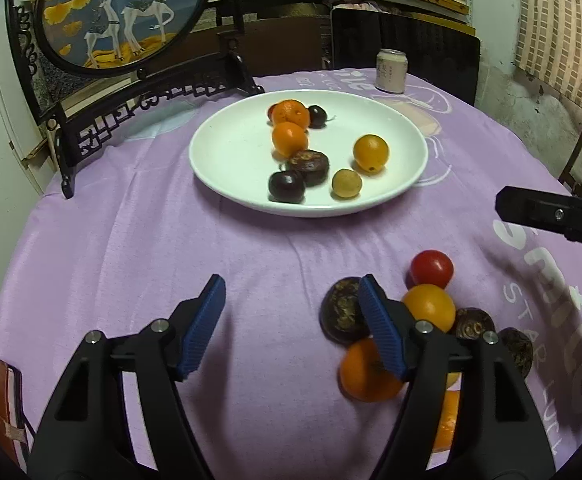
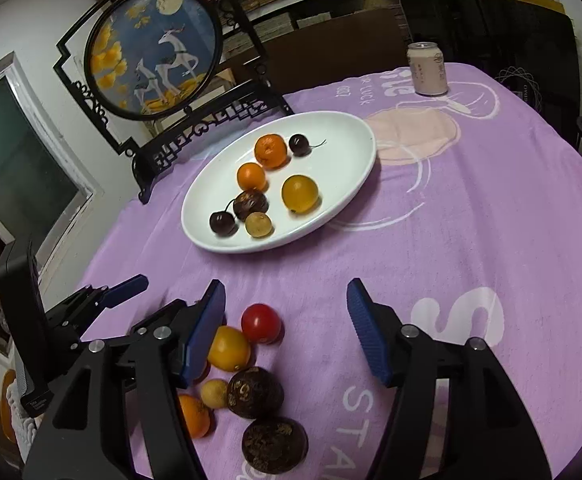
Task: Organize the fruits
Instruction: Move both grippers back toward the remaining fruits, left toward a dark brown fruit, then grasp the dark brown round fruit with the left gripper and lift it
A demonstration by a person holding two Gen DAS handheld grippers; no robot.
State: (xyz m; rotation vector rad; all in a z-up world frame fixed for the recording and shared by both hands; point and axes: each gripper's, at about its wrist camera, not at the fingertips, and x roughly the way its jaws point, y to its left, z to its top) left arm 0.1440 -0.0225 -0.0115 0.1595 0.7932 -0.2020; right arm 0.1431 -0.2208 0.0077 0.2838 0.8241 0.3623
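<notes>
Where fruits (image 1: 291, 136) lie: white plate (image 1: 227, 160)

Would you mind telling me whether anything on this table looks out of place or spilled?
Yes: a cluster of loose fruit lies straight on the purple tablecloth, near both grippers, while the rest sits on the white plate. Nothing looks spilled or damaged; the can stands upright.

Left gripper (image 1: 291, 292) and right gripper (image 2: 285, 296) match: matte black angular plastic frames, ribbed blue finger pads (image 1: 205, 320), round silver pivot screws (image 1: 160, 325) at linkages.
</notes>
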